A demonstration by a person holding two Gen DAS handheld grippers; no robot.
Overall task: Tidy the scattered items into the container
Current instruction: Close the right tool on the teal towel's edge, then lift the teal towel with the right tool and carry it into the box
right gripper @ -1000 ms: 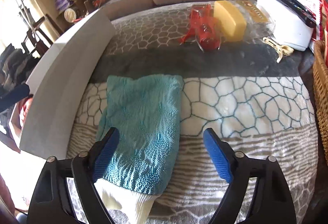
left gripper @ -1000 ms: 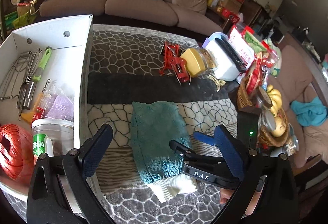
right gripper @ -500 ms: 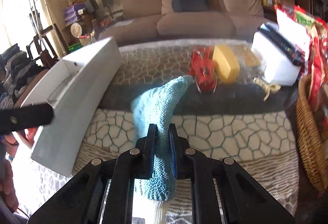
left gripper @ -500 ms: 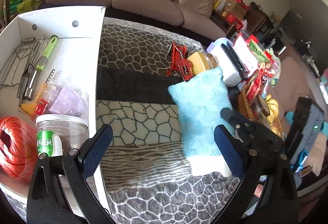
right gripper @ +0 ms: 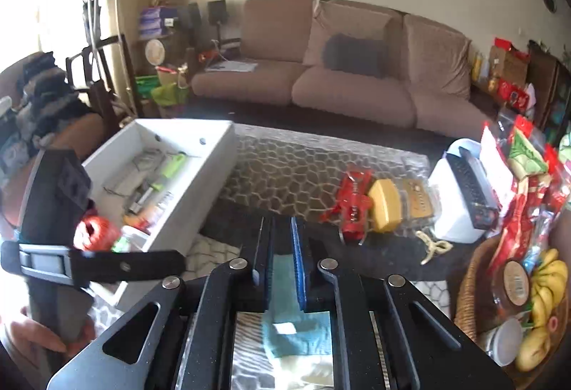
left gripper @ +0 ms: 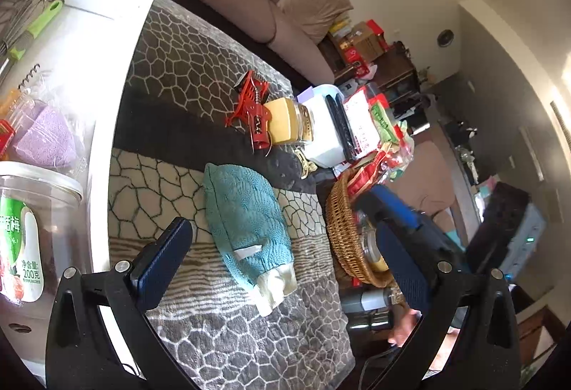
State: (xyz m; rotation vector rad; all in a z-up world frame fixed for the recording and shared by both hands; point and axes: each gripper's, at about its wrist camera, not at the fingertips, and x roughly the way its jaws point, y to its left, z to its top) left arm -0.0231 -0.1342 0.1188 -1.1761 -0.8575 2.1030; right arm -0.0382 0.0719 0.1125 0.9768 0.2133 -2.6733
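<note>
We work over a table covered by a grey, crackle-patterned blanket (left gripper: 214, 68). Along its left edge stands the white container (left gripper: 117, 125), which already holds a green-handled whisk (left gripper: 35, 29), a purple sponge (left gripper: 43, 140) and a clear plastic tub (left gripper: 32, 229).

The teal mitt (left gripper: 246, 222) lies flat on the blanket, well apart from the container wall and near a wicker basket (left gripper: 339, 240) on the other side. Its cream cuff (left gripper: 274, 286) points toward us.

The left gripper (left gripper: 282, 233) hovers above the mitt with its jaws spread wide and empty, framing it. The right gripper (right gripper: 282, 229) has its blue pads drawn almost together. Teal shows through the slit, yet from the left wrist view the mitt seems to rest free on the blanket, so we judge this claw grips nothing.

We expect the mitt to be light, soft and limp. Its nubby pile should give the pads good purchase, and it cannot break. Pinched at one end it will hang and swing, so we would grip through the thick middle of the body or just above the cuff seam. We would lift it high enough that the trailing end clears the container wall.

Farther back, a red corkscrew (left gripper: 253, 111) touches a yellow-lidded jar (left gripper: 285, 122). Both are still outside the container. Smallest of all is a white label (left gripper: 246, 251) on the mitt.
</note>
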